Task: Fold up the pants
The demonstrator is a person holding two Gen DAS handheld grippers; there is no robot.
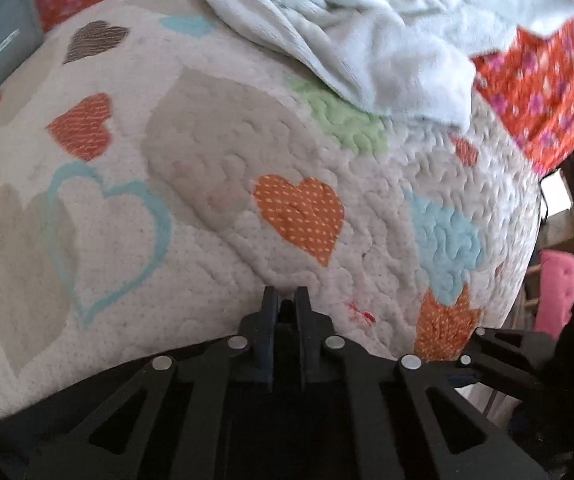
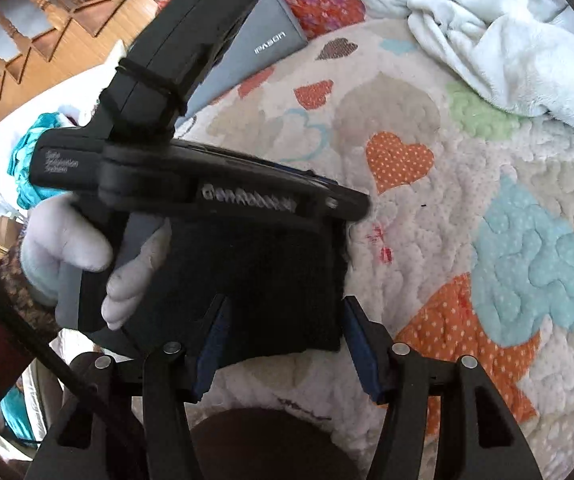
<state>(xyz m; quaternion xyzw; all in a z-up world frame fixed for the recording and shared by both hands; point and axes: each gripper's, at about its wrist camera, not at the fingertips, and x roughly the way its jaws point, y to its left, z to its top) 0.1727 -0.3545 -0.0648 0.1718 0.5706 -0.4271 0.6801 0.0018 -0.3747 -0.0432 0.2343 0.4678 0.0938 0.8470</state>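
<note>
A: Black pants (image 2: 271,272), a compact dark rectangle on the bed's heart quilt (image 1: 247,140) — why flanked by both tools?

B: Left tool (image 1: 286,300) pressed together at the far corner, likely pinning the fold; caught cloth impossible to confirm. Right tool (image 2: 287,300) spread across the near edge — probably poised to grip.

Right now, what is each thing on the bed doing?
left gripper: shut, nothing seen between its fingers.
right gripper: open, over the black pants.
black pants: folded small, flat on the quilt.
heart quilt: spread out.
pale blue blanket: crumpled in a heap.
grey case: closed.
</note>
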